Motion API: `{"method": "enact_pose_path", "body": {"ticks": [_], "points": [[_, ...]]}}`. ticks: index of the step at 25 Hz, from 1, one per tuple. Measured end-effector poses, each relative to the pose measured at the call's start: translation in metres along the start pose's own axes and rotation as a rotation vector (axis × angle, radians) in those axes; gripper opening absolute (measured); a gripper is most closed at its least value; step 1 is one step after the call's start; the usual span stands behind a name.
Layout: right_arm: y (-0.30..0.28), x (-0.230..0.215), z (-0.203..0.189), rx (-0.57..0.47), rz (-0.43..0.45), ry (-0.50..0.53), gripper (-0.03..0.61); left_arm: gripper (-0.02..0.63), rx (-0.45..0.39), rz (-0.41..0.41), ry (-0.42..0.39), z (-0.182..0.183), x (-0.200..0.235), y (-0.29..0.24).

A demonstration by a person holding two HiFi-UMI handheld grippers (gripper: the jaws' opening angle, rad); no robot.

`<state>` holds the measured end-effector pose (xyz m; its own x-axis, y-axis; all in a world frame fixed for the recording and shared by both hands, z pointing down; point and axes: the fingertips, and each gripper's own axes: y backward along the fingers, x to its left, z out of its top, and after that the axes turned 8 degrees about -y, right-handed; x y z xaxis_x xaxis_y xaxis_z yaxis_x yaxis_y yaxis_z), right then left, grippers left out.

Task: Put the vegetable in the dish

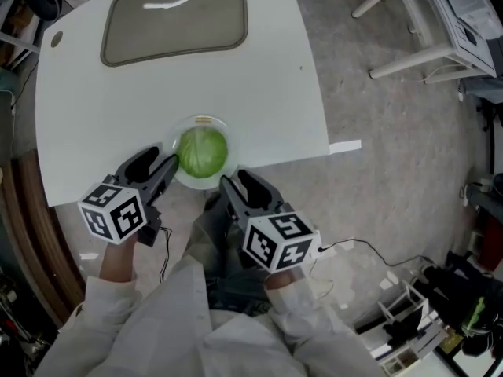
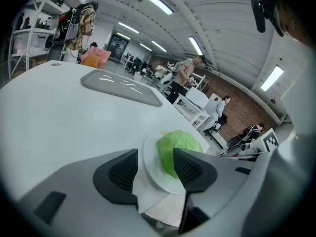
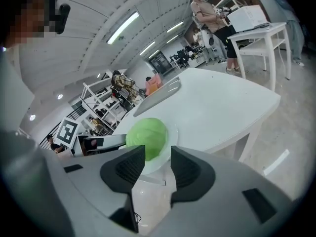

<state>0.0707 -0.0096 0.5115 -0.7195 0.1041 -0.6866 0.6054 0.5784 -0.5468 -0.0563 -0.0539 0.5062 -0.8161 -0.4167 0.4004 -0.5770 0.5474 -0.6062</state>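
Two hand-held grippers, held by a person in white sleeves (image 1: 236, 344), reach from the bottom of the head view toward a round white dish (image 1: 200, 184). The dish sits at the near edge of a white counter (image 1: 275, 93). A pale green, leafy ball of a vegetable (image 1: 203, 152) rests in the dish and fills most of it. The left hand-held gripper (image 1: 169, 163) is just left of the dish, its tips close by the rim; whether they touch it cannot be told. The right hand-held gripper (image 1: 228, 183) is just below and to the right of the dish, off the counter's edge. Each carries a marker cube (image 1: 114, 210) at its back end, on the side away from the dish. In the left gripper view the two dark ribbed jaws stand wide apart with nothing pressed between them, and the dish and vegetable show in the gap beyond the tips. The right gripper view shows the same: jaws spread wide, holding nothing, the vegetable in the dish seen past them. Well beyond the dish, a rounded grey panel (image 1: 174, 18) is set into the counter. Right of the dish, past the counter's edge, lies grey floor (image 1: 393, 171).
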Motion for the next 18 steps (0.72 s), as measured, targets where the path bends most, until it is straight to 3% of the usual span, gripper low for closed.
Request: {"method": "enact_pose_path", "body": {"ticks": [5, 18], "points": [[-0.008, -0.007, -0.003, 0.008, -0.005, -0.043, 0.149, 0.209, 0.019, 0.011, 0.005, 0.002, 0.013, -0.001], [-0.013, -0.013, -0.014, 0.021, -0.041, -0.12, 0.149, 0.209, 0.164, -0.063, -0.002, -0.006, 0.021, -0.015]]}}
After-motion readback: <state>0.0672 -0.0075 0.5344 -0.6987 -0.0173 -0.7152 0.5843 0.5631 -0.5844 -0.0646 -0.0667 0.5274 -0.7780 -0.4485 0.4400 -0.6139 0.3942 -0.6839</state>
